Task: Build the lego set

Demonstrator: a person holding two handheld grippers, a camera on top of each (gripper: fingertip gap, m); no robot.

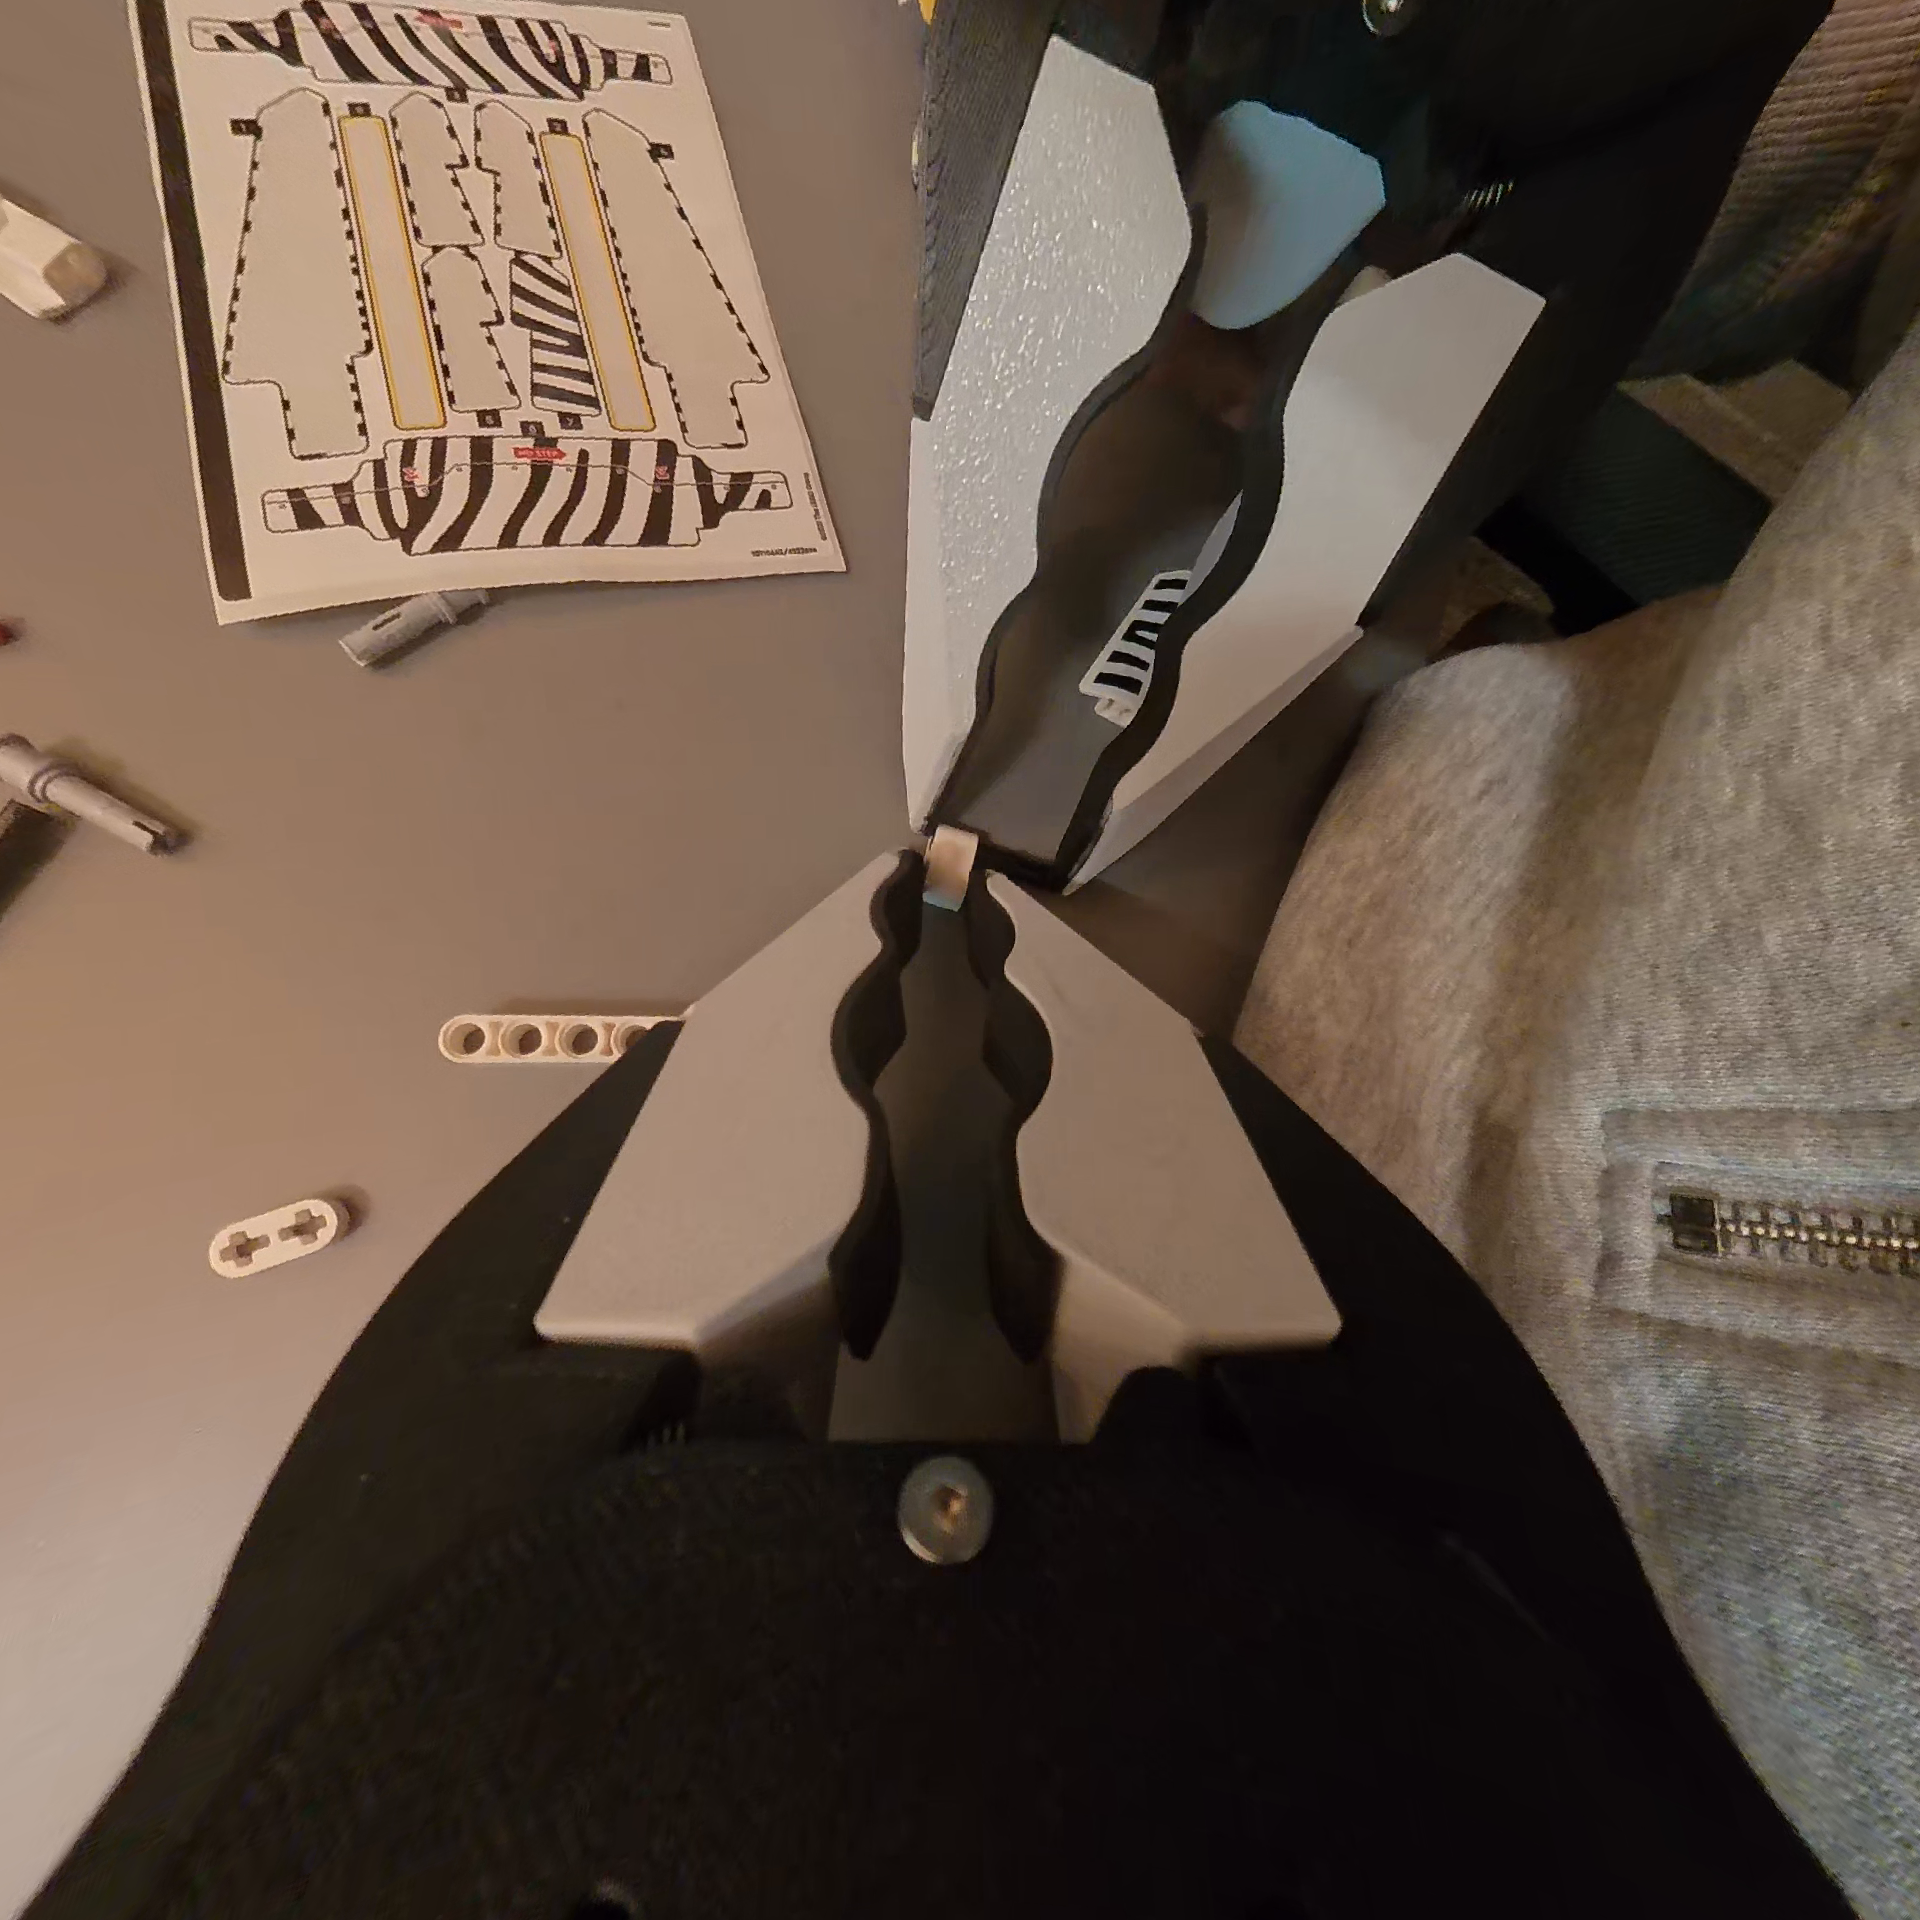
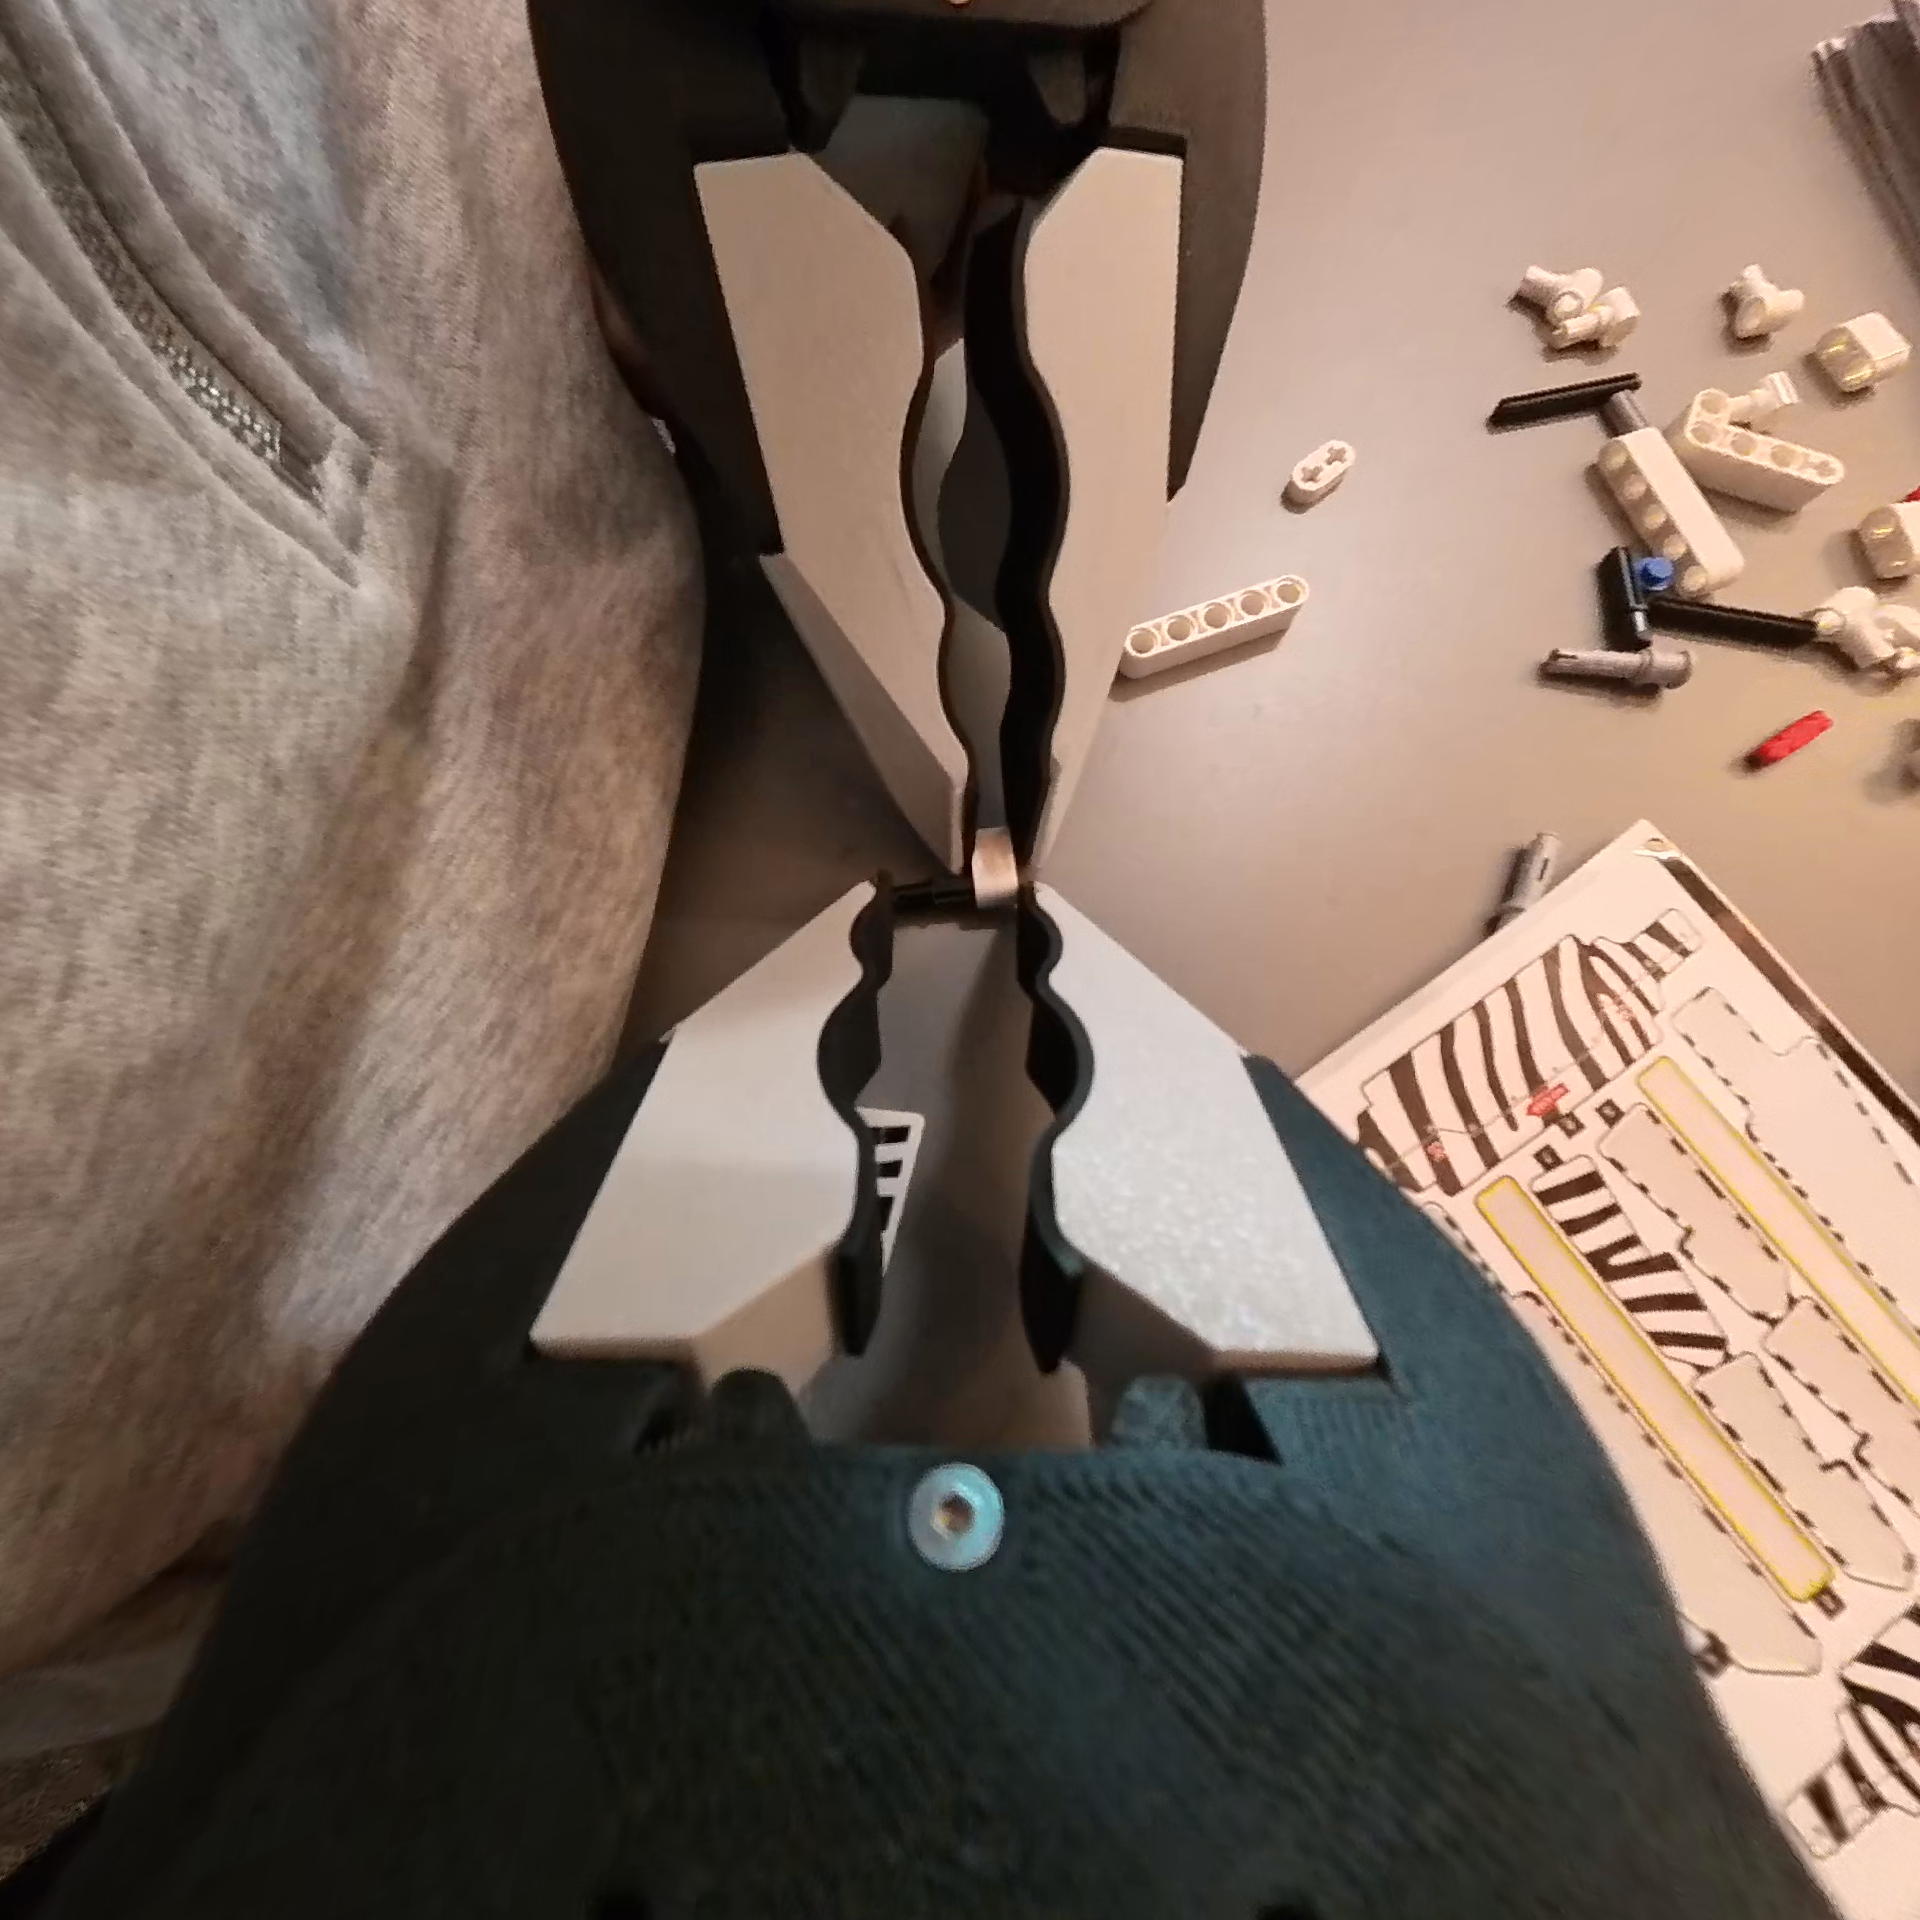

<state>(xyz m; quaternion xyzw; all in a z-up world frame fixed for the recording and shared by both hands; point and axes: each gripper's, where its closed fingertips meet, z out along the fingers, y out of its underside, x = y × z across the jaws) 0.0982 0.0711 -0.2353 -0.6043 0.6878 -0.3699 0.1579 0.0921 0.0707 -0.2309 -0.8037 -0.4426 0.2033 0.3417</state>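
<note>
My left gripper (image 1: 943, 873) is shut on a small white lego piece (image 1: 951, 864), held above the grey table. My right gripper (image 2: 954, 899) meets it tip to tip. A short black pin (image 2: 925, 889) lies crosswise between its fingertips, and the pin's end is against the white piece (image 2: 995, 871). The right jaws are narrowly apart and clamp the pin and piece between them. The right gripper also shows from above in the left wrist view (image 1: 1003, 852), and the left gripper in the right wrist view (image 2: 1003, 821).
A zebra-striped sticker sheet (image 1: 468, 301) lies on the grey table (image 1: 520, 831). Near it are a white five-hole beam (image 2: 1216, 623), a small white two-hole link (image 2: 1325, 462), grey pins (image 1: 410, 623), a red piece (image 2: 1787, 740) and several loose white parts (image 2: 1714, 468). A person's grey sweater (image 1: 1662, 935) is close by. The tips of both grippers are at nearly the same place.
</note>
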